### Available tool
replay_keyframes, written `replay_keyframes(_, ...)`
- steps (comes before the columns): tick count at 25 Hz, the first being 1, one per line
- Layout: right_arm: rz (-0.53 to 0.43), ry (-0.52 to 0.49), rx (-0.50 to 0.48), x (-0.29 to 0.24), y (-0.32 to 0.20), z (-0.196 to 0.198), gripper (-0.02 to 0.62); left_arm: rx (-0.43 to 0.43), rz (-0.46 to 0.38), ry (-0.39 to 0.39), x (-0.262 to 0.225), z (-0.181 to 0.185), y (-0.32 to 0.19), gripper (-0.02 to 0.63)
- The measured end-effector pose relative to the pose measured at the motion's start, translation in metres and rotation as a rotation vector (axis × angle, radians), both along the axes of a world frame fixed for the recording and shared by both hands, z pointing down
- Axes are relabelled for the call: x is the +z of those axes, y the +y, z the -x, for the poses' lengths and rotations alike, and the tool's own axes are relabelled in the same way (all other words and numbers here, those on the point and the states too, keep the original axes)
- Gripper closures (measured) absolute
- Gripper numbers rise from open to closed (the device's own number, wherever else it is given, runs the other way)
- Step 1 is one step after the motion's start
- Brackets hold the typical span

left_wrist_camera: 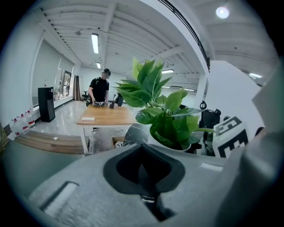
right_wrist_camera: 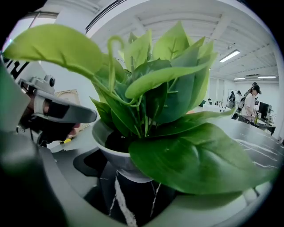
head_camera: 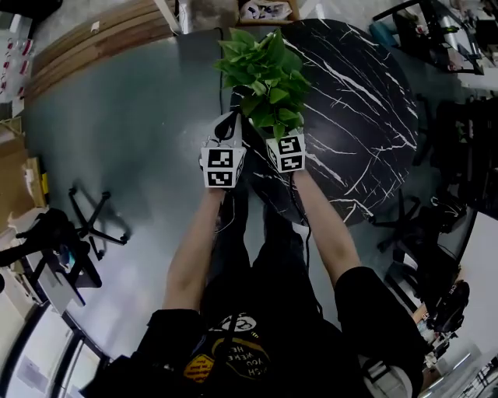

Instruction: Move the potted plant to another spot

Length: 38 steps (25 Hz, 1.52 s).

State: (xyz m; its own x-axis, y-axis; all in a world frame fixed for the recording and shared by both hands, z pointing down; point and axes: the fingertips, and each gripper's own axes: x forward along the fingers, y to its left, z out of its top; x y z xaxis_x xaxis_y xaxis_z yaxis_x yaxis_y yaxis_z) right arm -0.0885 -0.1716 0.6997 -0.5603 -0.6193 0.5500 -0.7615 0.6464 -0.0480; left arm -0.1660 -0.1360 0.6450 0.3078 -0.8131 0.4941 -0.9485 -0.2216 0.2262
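Note:
A leafy green potted plant [head_camera: 264, 74] in a white pot [right_wrist_camera: 116, 153] stands near the edge of a round black marble table [head_camera: 366, 116]. My right gripper [head_camera: 274, 130] is open, with one jaw on each side of the pot's base [right_wrist_camera: 133, 188]. I cannot tell whether the jaws touch the pot. Leaves fill most of the right gripper view. My left gripper [head_camera: 230, 124] hangs just left of the plant, off the table's edge, shut on nothing [left_wrist_camera: 144, 153]. In the left gripper view the plant [left_wrist_camera: 162, 117] is ahead and to the right.
An office chair [head_camera: 93, 221] stands on the grey floor at the left, and dark chairs [head_camera: 424, 225] crowd the table's right side. Wooden steps [head_camera: 93, 43] and a cardboard box [head_camera: 264, 9] lie beyond. A person [left_wrist_camera: 100, 88] stands behind a wooden table [left_wrist_camera: 106, 117].

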Motion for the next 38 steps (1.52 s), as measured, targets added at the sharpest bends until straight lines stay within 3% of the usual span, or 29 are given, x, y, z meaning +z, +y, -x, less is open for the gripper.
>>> replay_keyframes(4,-0.023,-0.018,-0.005,-0.002,0.019,-0.001,0.117,0.029,0.005,0.008,0.002,-0.009,0.013,0.603)
replay_keyframes(12,0.047,-0.037,0.036,-0.001,0.058,-0.034,0.117,0.038,0.027,0.016,0.002,-0.013,0.038,0.603)
replay_keyframes(13,0.056,-0.037,0.059,-0.003,0.066,-0.044,0.149,0.033,0.034,0.02,0.001,-0.016,0.044,0.603)
replay_keyframes(15,0.076,-0.076,0.13,-0.017,0.085,-0.064,0.345,0.024,0.048,0.039,-0.009,-0.022,0.063,0.603)
replay_keyframes(19,0.082,-0.169,0.227,-0.069,0.123,-0.096,0.589,-0.017,0.035,0.077,-0.051,-0.039,0.112,0.603)
replay_keyframes(24,0.093,-0.214,0.082,-0.128,0.194,-0.1,0.594,-0.063,0.0,0.044,-0.107,-0.079,0.173,0.603)
replay_keyframes(27,0.06,-0.222,0.006,-0.165,0.213,-0.102,0.594,-0.115,-0.033,0.065,-0.144,-0.098,0.191,0.603)
replay_keyframes(32,0.048,-0.246,0.002,-0.218,0.233,-0.108,0.594,-0.085,-0.056,0.057,-0.186,-0.125,0.215,0.603)
replay_keyframes(38,-0.004,-0.31,-0.017,-0.27,0.232,-0.093,0.594,-0.057,-0.114,0.041,-0.218,-0.132,0.212,0.603)
